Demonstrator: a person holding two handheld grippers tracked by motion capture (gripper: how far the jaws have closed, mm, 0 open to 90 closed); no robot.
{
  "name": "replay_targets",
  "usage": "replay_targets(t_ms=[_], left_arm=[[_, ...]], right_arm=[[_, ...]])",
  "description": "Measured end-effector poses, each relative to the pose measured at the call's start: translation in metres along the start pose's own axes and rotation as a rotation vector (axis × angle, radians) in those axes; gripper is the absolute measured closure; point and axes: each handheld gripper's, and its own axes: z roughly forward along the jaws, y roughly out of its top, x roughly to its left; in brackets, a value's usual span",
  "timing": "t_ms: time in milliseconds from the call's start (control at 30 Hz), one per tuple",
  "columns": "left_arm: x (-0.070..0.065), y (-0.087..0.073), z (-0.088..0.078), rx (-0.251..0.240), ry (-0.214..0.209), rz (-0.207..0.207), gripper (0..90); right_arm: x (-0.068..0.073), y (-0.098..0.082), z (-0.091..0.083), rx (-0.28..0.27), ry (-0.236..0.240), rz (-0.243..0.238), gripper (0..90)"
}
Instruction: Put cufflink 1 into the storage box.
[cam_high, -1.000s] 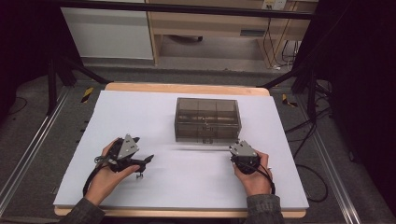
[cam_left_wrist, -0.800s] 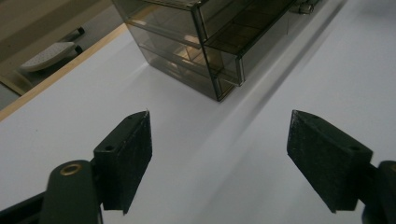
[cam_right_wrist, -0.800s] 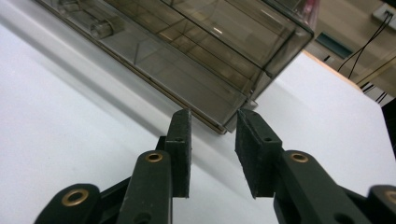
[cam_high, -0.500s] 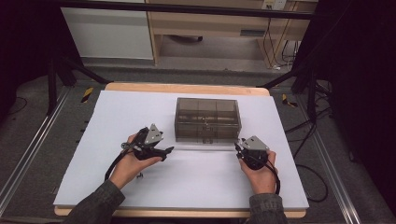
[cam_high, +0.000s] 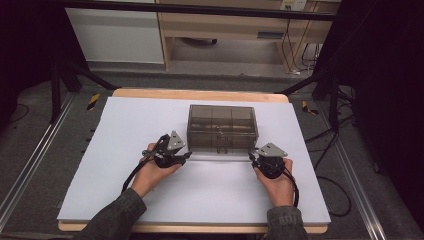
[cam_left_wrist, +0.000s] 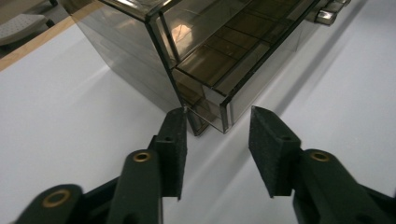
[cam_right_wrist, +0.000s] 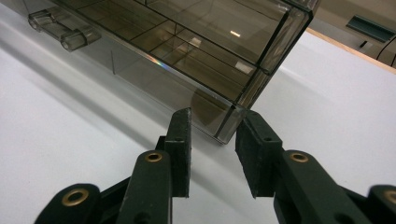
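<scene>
White sheeting (cam_high: 125, 150) is spread over a wooden bench (cam_high: 200, 94), with dark floor and cables seen around it. At the middle of the sheet, toward the far side, a smoky transparent box (cam_high: 222, 128) with inner compartments is set. The left gripper (cam_high: 186, 156) is held just beside the box's near left corner; in the left gripper view its jaws are seen spread apart, the corner edge (cam_left_wrist: 224, 116) lying between them, untouched. The right gripper (cam_high: 252, 156) is held at the near right corner, jaws likewise parted around that corner (cam_right_wrist: 229, 128). A clasp (cam_right_wrist: 63, 28) is seen on the box's near face.
</scene>
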Motion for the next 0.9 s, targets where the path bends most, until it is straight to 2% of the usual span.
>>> replay_targets(t_ms=[167,267,333,567,900], left_arm=[[0.001,0.000,0.004,-0.004,-0.013,-0.015,65.8],[0.000,0.001,0.005,-0.009,-0.023,-0.005,71.2],[-0.001,0.001,0.005,-0.004,-0.013,0.001,73.1],[-0.002,0.001,0.004,0.004,-0.005,-0.003,75.6],[-0.011,-0.004,-0.006,0.006,-0.028,-0.002,78.0]], right_arm=[[0.000,0.000,0.000,0.001,0.000,-0.001,68.6],[0.001,0.000,0.000,0.003,-0.002,-0.010,69.5],[0.001,0.000,0.000,0.004,-0.004,-0.010,69.5],[0.002,0.001,-0.001,0.010,-0.009,-0.013,70.2],[0.009,-0.003,-0.014,0.027,-0.007,-0.010,71.0]])
